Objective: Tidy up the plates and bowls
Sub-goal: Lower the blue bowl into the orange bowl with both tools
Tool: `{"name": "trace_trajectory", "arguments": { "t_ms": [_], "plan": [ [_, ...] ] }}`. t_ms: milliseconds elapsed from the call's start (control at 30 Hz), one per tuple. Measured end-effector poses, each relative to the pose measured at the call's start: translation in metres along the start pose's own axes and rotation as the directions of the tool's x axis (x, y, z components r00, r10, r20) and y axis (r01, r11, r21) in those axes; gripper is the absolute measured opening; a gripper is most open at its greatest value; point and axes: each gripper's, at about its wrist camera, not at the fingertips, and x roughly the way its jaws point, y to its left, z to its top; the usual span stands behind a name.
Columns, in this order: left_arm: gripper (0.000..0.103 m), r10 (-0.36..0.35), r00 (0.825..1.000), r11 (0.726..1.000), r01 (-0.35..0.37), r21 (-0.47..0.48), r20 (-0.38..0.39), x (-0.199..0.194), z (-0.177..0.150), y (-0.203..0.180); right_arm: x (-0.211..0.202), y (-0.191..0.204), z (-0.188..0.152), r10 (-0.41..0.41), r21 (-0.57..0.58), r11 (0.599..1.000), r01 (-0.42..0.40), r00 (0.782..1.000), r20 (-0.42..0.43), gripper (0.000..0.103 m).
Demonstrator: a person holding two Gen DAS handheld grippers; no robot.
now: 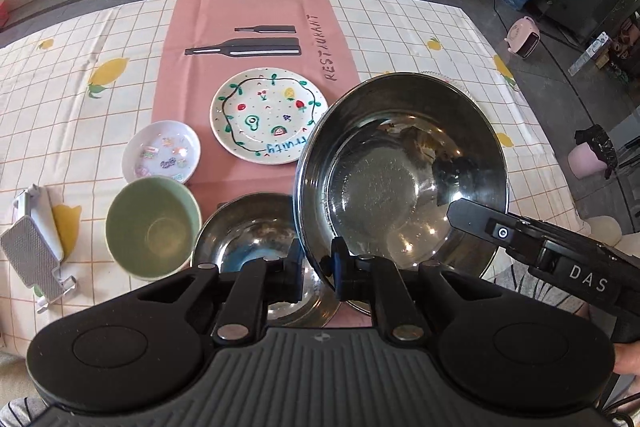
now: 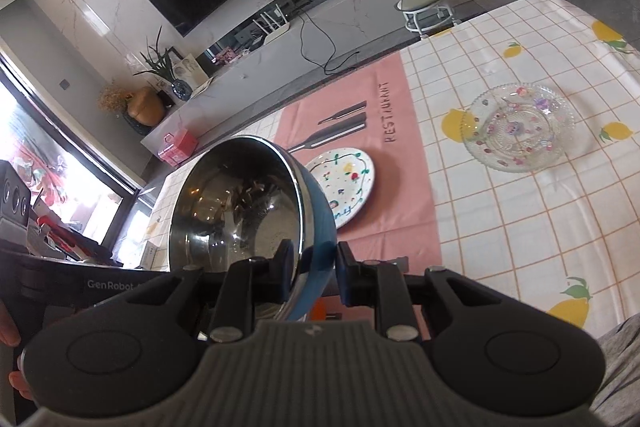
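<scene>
Steel bowl hides most of glass plate behind it.

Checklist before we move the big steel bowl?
1. Left gripper shut on the big bowl rim: ok.
2. Right gripper shut on the rim: ok.
3. Big bowl empty: ok.
4. Big bowl level: not ok, tilted.
5. Small bowl below is empty: ok.
6. Clearance between the two bowls: cannot tell.
</scene>
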Motion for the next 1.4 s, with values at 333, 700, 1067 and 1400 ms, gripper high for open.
{"name": "trace_trajectory", "arguments": {
  "t_ms": [333, 700, 1067, 1400],
  "plan": [
    [0.016, -0.023, 1.0, 0.993, 0.021, -0.115, -0.02, 0.004, -0.032, 0.048, 0.029, 0.024, -0.02, 0.033, -0.018, 0.999, -0.035, 0.996, -0.087, 0.02],
    [0.016, -0.028, 0.999, 0.979, 0.035, -0.199, 0.038, 0.014, -0.054, 0.074, 0.051, 0.035, -0.031, 0.011, -0.057, 0.998, -0.018, 0.993, -0.118, 0.02],
    [0.017, 0.044, 0.998, 0.989, -0.037, -0.145, 0.046, 0.029, -0.063, 0.07, 0.068, 0.042, -0.042, -0.057, -0.136, 0.99, 0.038, 0.989, -0.136, 0.02],
    [0.029, 0.054, 0.993, 0.99, -0.04, -0.136, 0.105, 0.028, -0.066, 0.071, 0.076, 0.038, -0.045, -0.108, -0.151, 0.984, 0.091, 0.988, -0.107, 0.021]
  ]
}}
